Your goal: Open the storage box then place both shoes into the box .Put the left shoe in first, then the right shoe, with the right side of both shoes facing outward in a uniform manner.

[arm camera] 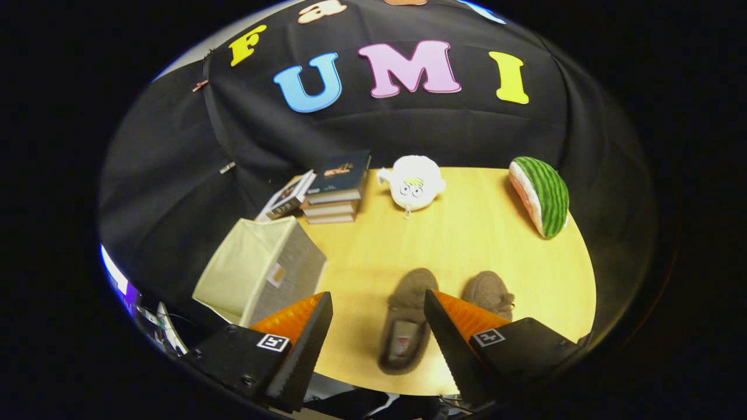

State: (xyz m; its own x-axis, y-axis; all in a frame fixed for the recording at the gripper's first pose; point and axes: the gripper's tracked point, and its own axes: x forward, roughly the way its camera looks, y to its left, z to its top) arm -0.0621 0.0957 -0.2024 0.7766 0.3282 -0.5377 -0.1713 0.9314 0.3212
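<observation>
Two brown slip-on shoes lie side by side on the wooden table (467,233), toes pointing away from me. The left shoe (405,318) shows between my fingers, below them on the tabletop. The right shoe (487,291) lies just beyond my right finger, partly hidden by it. The storage box (259,268), cream fabric with a grey woven side, stands at the table's left edge, ahead of my left finger; its cream flap looks tilted up. My gripper (378,303) hovers above the table, open, with nothing between the fingers.
A stack of books (335,189) sits at the back left, with another book (289,195) leaning beside it. A white plush toy (413,184) rests at the back middle. A watermelon-slice plush (541,195) lies at the back right.
</observation>
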